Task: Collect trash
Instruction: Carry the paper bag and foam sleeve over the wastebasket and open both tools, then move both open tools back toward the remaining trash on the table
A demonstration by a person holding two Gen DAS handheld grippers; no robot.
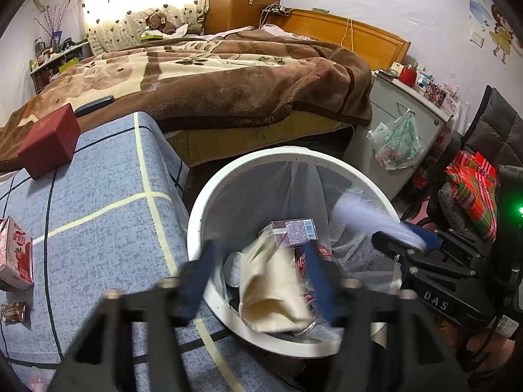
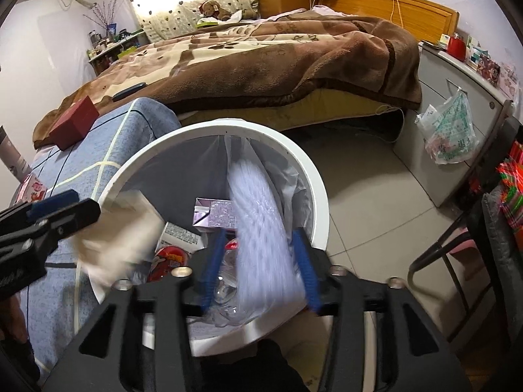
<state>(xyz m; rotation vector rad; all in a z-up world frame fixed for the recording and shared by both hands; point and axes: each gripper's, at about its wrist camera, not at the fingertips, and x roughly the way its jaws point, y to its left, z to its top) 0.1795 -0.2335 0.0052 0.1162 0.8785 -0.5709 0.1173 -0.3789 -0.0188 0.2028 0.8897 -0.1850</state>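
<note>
A white round trash bin [image 1: 209, 202] [image 2: 313, 170] with a clear liner stands on the floor beside the blue plaid bed. Inside lie a purple drink carton [image 1: 295, 232] [image 2: 217, 214], a red wrapper and other trash. My left gripper [image 1: 258, 261] is open over the bin, with a blurred cream paper piece [image 1: 278, 294] [image 2: 114, 232] between its fingers, apparently falling. My right gripper [image 2: 258, 254] hangs over the bin with a blurred white ribbed plastic cup [image 2: 258, 215] [image 1: 369, 215] between its wide-set fingers; whether it grips the cup is unclear.
A pink strawberry milk carton [image 1: 16, 258] and a small snack wrapper [image 1: 13, 312] lie on the blue plaid cover. A red box [image 1: 49, 140] sits further back. A grey cabinet with a hanging plastic bag [image 1: 397, 140] and a chair [image 1: 490, 176] stand to the right.
</note>
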